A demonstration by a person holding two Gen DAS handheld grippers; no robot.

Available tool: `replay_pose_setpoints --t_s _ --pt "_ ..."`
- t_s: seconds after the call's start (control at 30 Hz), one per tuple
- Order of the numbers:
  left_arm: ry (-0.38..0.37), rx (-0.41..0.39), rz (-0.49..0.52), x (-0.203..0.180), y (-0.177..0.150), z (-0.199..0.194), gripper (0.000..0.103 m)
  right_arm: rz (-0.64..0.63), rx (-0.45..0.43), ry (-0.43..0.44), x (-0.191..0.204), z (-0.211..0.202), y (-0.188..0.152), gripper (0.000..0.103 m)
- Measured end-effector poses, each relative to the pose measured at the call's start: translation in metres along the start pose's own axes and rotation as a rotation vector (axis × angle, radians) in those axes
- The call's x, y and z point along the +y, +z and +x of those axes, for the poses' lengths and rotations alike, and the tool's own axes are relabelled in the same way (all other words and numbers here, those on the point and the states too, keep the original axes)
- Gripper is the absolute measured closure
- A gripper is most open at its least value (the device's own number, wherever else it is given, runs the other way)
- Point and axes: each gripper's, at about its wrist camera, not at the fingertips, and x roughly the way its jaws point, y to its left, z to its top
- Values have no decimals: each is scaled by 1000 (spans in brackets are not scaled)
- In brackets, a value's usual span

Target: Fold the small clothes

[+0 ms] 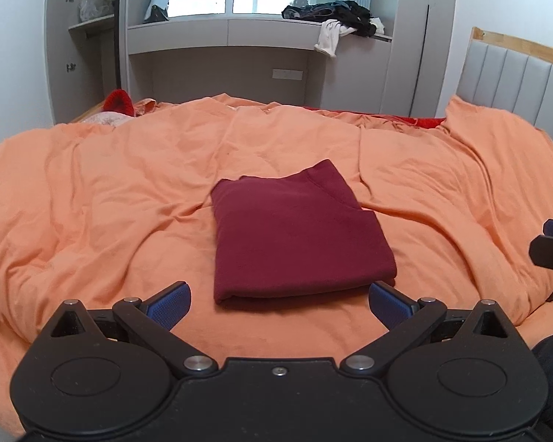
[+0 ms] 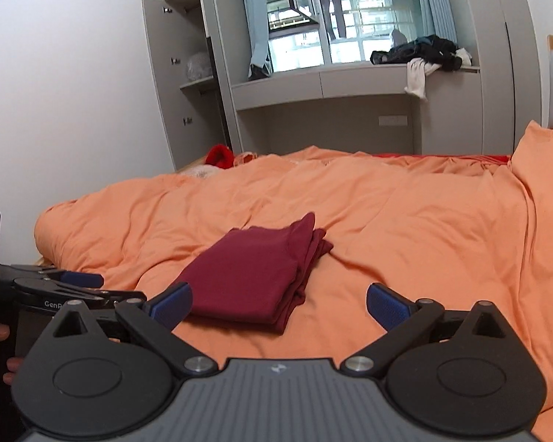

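A: Where's the maroon garment [image 1: 298,232]?

B: Centre of the frame, lying flat on the orange duvet [image 1: 92,199] as a compact rectangle, its layered edges stacked at the right side in the right wrist view.

A: So it's folded?

B: Looks finished to me. The left gripper [image 1: 279,304] is spread wide and empty just short of its near edge; the right gripper [image 2: 279,304] likewise.

A: Anything left?

B: Perhaps the clothes pile [image 1: 331,14] on the window ledge, upper right.

maroon tee [image 1: 298,235], orange duvet [image 1: 92,202] (plain), blue-tipped tongs [image 1: 280,304]
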Motion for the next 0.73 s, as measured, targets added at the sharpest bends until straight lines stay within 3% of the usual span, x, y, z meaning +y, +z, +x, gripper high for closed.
replay_pose_setpoints --t_s 0.23,0.5,0.73 --pt "42 -10 -14 0 2 -11 0 -52 0 -9 16 13 2 0" --pt "24 -53 -32 1 1 -23 0 -51 25 19 16 17 1 0" --pt "5 -32 -35 0 3 -20 0 -30 35 5 9 17 0 0"
